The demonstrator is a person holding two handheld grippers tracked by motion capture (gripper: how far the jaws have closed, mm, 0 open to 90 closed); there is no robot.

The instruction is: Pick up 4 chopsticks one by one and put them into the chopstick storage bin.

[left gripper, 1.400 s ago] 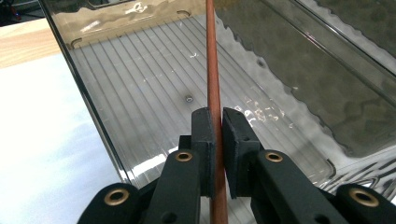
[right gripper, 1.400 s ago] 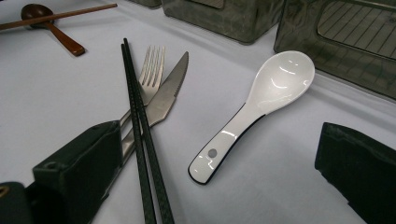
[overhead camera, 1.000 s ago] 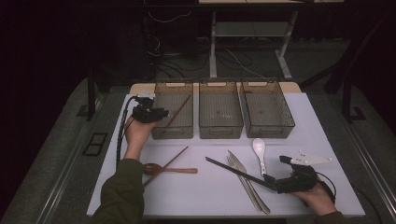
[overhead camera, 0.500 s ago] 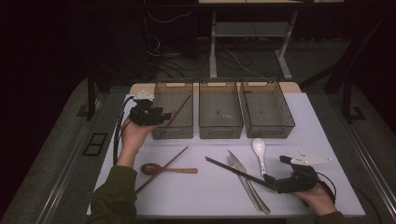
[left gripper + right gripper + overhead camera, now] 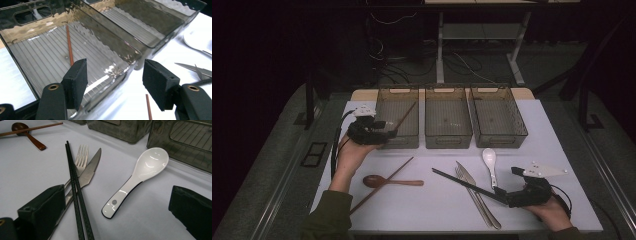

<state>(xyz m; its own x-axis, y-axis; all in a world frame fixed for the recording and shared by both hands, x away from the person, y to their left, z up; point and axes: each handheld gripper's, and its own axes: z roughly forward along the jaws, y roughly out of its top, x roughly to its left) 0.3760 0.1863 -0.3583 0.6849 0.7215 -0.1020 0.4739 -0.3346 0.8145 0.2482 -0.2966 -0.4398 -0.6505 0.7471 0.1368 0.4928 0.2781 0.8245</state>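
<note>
My left gripper [image 5: 388,133] hovers at the front left corner of the left bin [image 5: 383,107]. Its jaws have just been opening and stand open with nothing between them [image 5: 115,83]. A brown chopstick [image 5: 69,47] lies slanted inside that bin [image 5: 30,65], also visible from above [image 5: 406,114]. Its mate [image 5: 384,182] lies on the white mat across a wooden spoon [image 5: 388,182]. My right gripper [image 5: 511,186] rests open at the near right, and the handle of a white spoon [image 5: 140,173] lies between its pads [image 5: 118,195] untouched. Black chopsticks [image 5: 75,190] run past its left jaw.
The middle bin [image 5: 448,137] and right bin [image 5: 499,137] stand in a row behind the mat. A fork [image 5: 81,157] and knife [image 5: 91,170] lie under the black chopsticks [image 5: 462,184], beside the white spoon [image 5: 489,161]. Dark floor and cables surround the table.
The left gripper has drawn back from over the left bin toward the near side and its jaws have widened. The chopstick stays in the bin. The right hand has kept still.
</note>
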